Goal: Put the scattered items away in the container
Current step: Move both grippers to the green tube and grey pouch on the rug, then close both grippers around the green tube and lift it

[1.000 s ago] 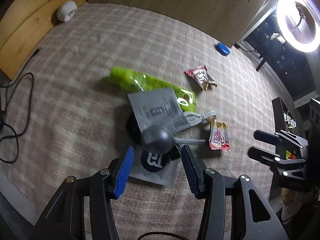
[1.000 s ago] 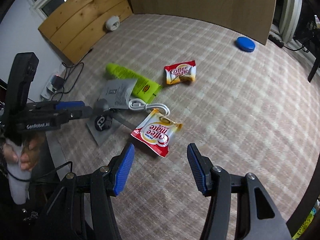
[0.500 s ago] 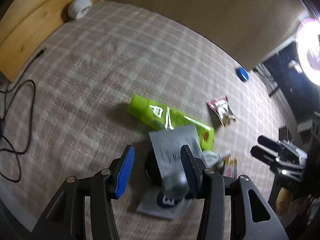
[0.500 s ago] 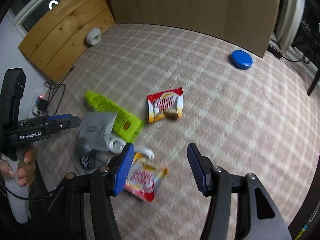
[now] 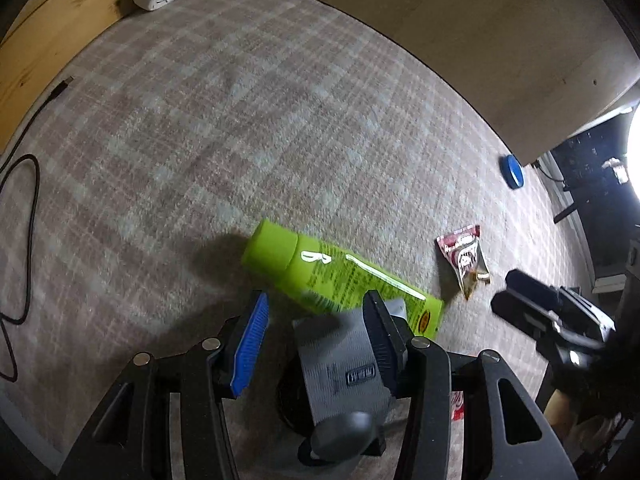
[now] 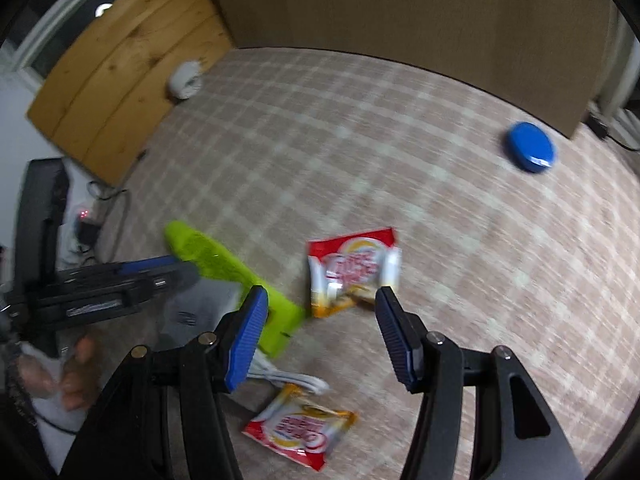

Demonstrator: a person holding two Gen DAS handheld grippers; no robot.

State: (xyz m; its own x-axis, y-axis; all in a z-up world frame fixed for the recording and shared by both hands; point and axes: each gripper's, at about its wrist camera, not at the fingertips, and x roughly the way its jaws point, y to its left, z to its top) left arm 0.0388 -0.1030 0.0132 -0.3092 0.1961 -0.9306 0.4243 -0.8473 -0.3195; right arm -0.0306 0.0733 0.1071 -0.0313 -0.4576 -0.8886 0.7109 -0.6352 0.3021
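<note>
Nearest to you, the left gripper (image 5: 316,344) has its jaws wide open with nothing between them. A second ago it sat right down over the grey pouch (image 5: 344,364) and the dark round-headed thing (image 5: 340,436); now it has pulled back and tilted up, so those sit at the bottom of the left wrist frame, partly behind the right-hand jaw. I can't tell whether anything is touching them.

Your right gripper (image 6: 320,332) is also fully open and empty. It has swung forward: the creamer sachet (image 6: 300,436) it was framing a second ago now lies low in the frame, below the jaws, next to the white cable (image 6: 292,380). The second sachet (image 6: 352,272) sits just above the jaw gap in the middle of the frame, so my guess is that's your next pick.

A bit further out, the green tube (image 5: 336,276) lies on its side on the checked carpet (image 5: 200,140), its flat end touching or overlapping the grey pouch.

At the far end: blue lid (image 6: 530,152) upper right, white round thing (image 6: 184,80) upper left by the wooden board (image 6: 120,88).

So nothing is picked up yet, and I don't see a container in either view. You'll have to find it before any of this gets tidied.
</note>
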